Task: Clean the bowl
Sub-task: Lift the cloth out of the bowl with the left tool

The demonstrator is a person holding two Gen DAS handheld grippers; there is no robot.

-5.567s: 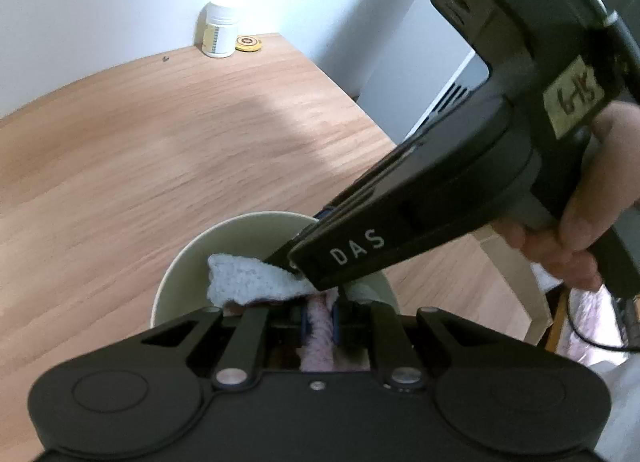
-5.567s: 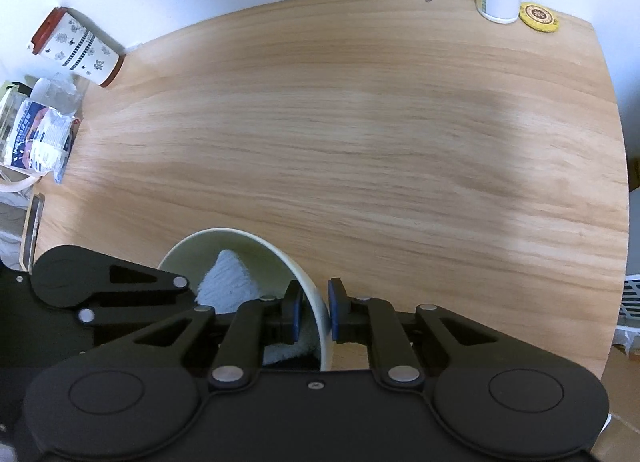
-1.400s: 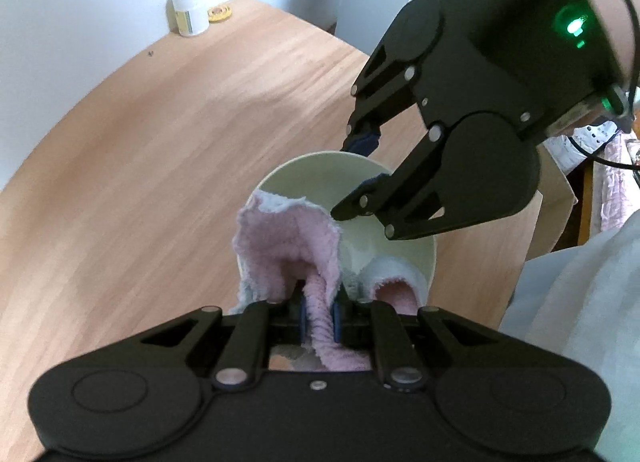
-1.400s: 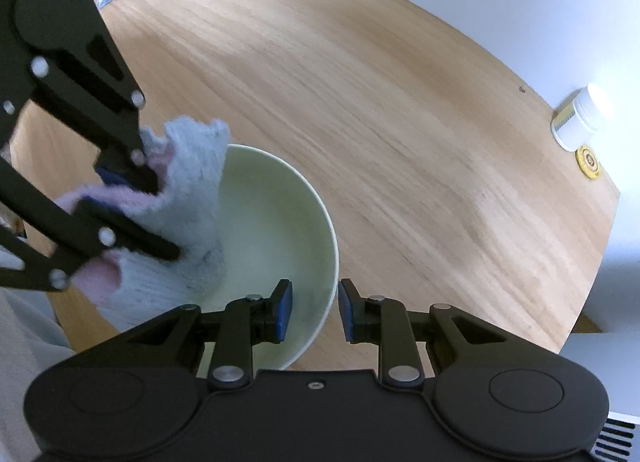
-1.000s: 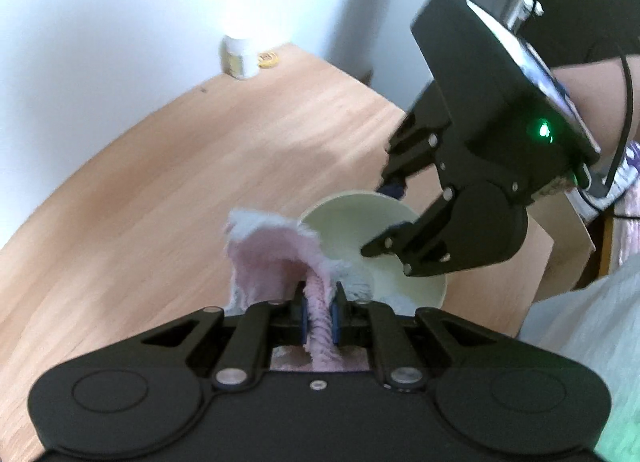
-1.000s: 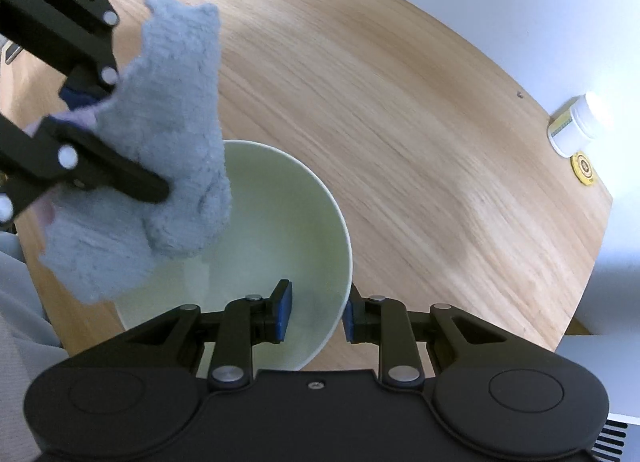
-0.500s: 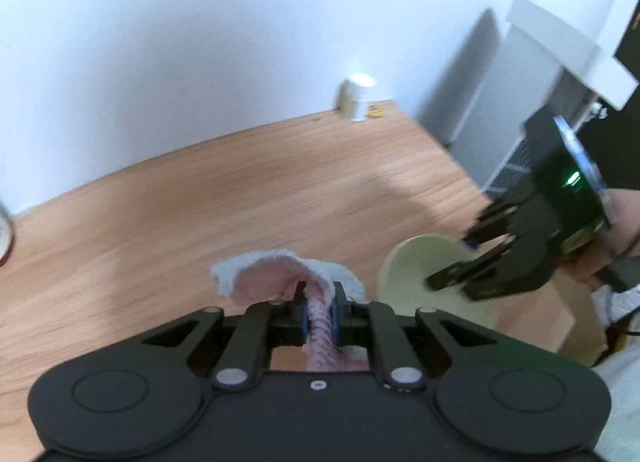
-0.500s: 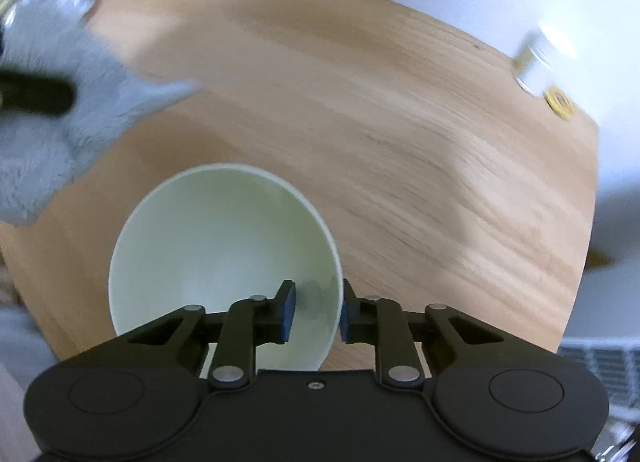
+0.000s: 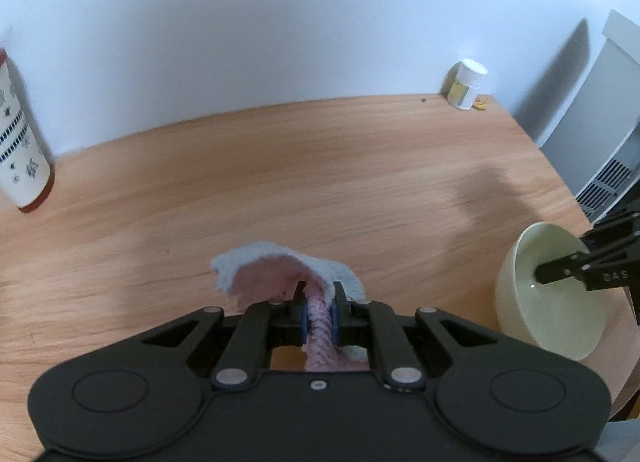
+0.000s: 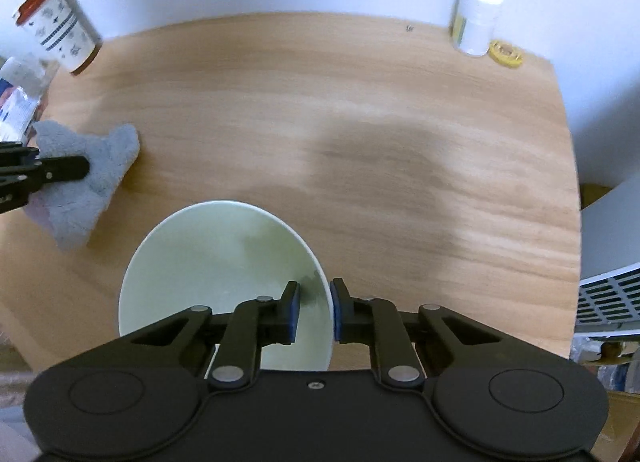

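A pale green bowl point(image 10: 208, 262) stands upright near the front edge of the wooden table; it also shows at the right of the left wrist view point(image 9: 548, 302). My right gripper point(image 10: 314, 294) is shut on the bowl's right rim, one finger inside and one outside. My left gripper point(image 9: 319, 298) is shut on a pink and grey cloth point(image 9: 280, 274), held low over the table to the left of the bowl. The cloth point(image 10: 88, 178) also shows in the right wrist view, clear of the bowl.
A patterned cup with a red rim point(image 10: 60, 30) stands at the far left by a plastic packet point(image 10: 20, 98). A white jar point(image 10: 476, 22) and a yellow disc point(image 10: 506, 52) sit at the far right corner. A white unit point(image 9: 600, 134) stands beyond the table's right edge.
My left gripper has lifted the cloth out of the bowl and carried it left, down toward the table. My right gripper has kept its hold on the bowl's rim.
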